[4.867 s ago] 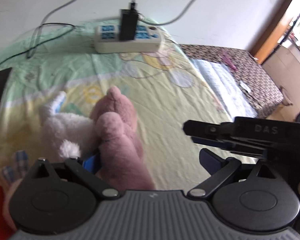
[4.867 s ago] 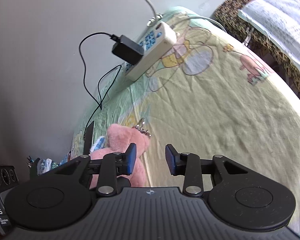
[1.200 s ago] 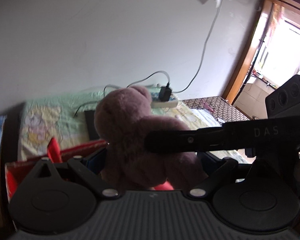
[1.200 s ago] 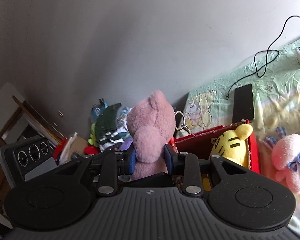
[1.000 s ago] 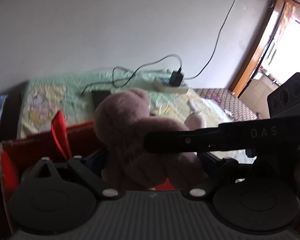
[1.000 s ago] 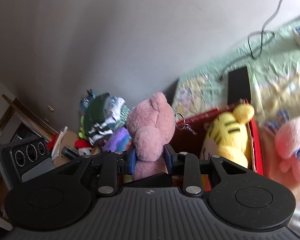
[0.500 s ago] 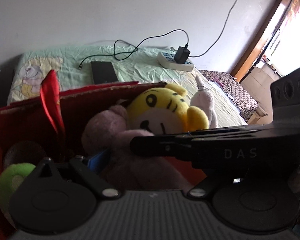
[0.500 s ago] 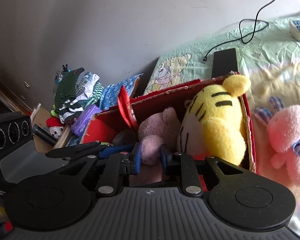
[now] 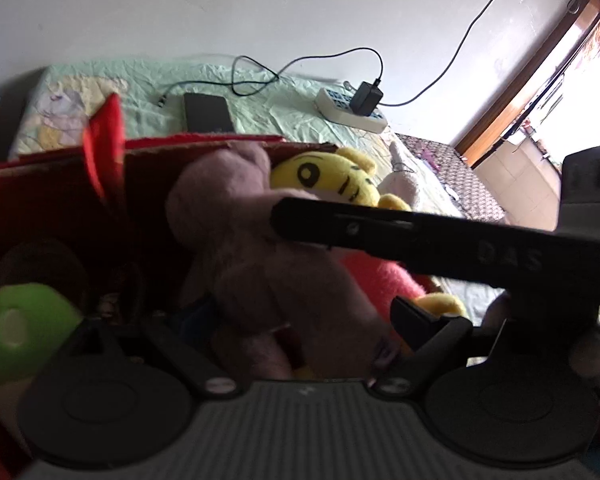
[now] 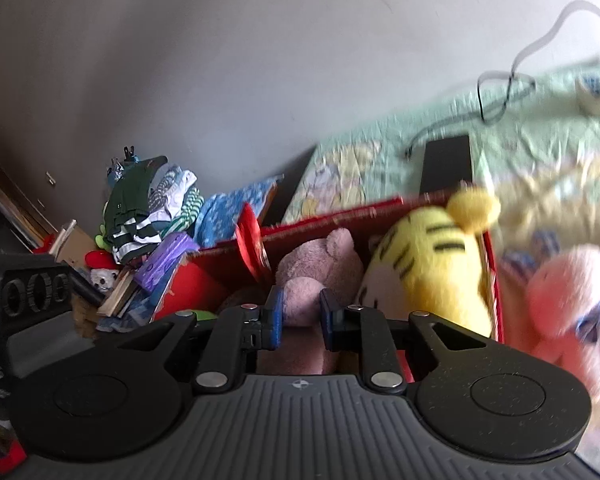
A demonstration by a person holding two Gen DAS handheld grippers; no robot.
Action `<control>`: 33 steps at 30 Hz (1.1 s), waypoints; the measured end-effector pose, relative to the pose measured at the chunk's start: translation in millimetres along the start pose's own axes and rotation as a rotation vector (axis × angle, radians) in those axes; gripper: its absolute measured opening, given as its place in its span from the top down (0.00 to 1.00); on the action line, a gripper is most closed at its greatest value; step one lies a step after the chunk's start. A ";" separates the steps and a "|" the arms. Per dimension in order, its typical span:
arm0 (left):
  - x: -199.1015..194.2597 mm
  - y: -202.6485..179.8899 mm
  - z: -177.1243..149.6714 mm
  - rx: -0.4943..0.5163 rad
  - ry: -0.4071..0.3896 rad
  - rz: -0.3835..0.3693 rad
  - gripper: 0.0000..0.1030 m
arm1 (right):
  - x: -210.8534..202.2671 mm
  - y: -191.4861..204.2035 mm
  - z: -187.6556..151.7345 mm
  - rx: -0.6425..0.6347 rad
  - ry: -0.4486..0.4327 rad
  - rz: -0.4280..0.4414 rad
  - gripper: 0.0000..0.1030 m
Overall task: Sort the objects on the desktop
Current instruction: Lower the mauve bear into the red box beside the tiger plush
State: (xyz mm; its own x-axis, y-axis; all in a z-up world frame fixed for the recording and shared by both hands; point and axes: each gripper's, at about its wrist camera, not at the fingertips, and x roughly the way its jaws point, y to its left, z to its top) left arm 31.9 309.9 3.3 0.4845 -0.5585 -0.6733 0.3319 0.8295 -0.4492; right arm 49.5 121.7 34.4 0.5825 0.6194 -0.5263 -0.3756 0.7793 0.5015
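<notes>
The pink bear (image 10: 320,276) sits inside the red box (image 10: 340,212), beside the yellow tiger (image 10: 432,264). The right hand-held gripper (image 10: 300,316) pinches it; the left hand-held gripper (image 9: 300,320) gapes around it.

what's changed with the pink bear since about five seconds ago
The pink bear went from lying on the bedsheet, up through the air, and down into the red box beside the yellow tiger. The right gripper stays clamped on it. The phone and power strip have not moved.
</notes>
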 end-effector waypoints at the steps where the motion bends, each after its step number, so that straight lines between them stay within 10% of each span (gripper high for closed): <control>1: 5.0 -0.5 0.8 -0.003 0.010 -0.003 0.10 | -0.6 2.9 0.8 -0.028 -0.001 -0.004 0.80; 33: 27.6 -6.2 -3.2 0.042 0.120 0.094 0.03 | 14.2 -11.4 -18.0 0.013 0.073 -0.046 0.81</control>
State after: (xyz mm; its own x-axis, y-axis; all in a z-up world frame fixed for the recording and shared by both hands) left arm 40.6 289.3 -14.4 0.4155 -0.4712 -0.7781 0.3242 0.8759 -0.3573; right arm 49.1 123.3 8.8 0.5444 0.5888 -0.5974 -0.3399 0.8060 0.4847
